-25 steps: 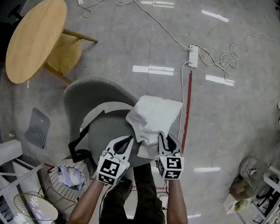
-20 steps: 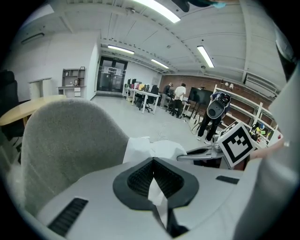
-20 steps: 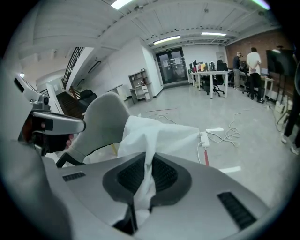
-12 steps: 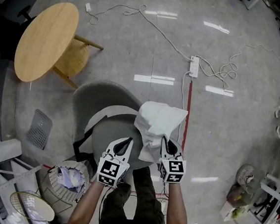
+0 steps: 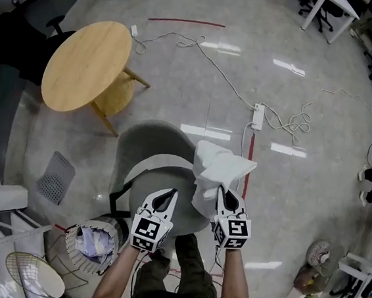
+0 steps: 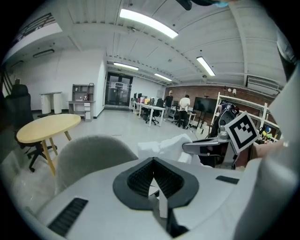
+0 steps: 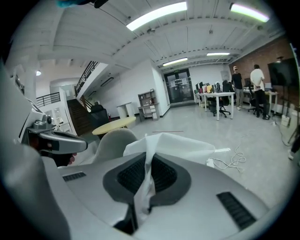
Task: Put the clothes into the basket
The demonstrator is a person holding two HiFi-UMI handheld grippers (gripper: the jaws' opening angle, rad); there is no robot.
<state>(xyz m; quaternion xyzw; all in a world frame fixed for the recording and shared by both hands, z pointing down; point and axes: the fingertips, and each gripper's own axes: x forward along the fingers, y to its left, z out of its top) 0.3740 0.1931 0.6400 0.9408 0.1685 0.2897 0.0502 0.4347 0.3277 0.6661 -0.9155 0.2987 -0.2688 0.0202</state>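
A white cloth (image 5: 220,168) hangs over the right side of a grey chair (image 5: 150,174), bunched up from the seat. My right gripper (image 5: 224,193) is shut on its near edge; in the right gripper view the cloth (image 7: 173,145) runs down between the closed jaws (image 7: 147,176). To its left, over the chair seat, my left gripper (image 5: 170,195) is shut with its tips together and nothing in it (image 6: 153,183). The wicker basket (image 5: 75,232) stands on the floor at the lower left, with clothes inside it.
A round wooden table (image 5: 89,65) stands beyond the chair to the left. A power strip (image 5: 259,116) with loose white cables lies on the floor, with a red tape line (image 5: 248,158) next to it. A fan (image 5: 34,274) and white shelving crowd the basket's left side.
Both grippers have risen. The right gripper's jaws have closed on the cloth and pulled it up into a peak off the chair seat. The left gripper stays shut and empty.
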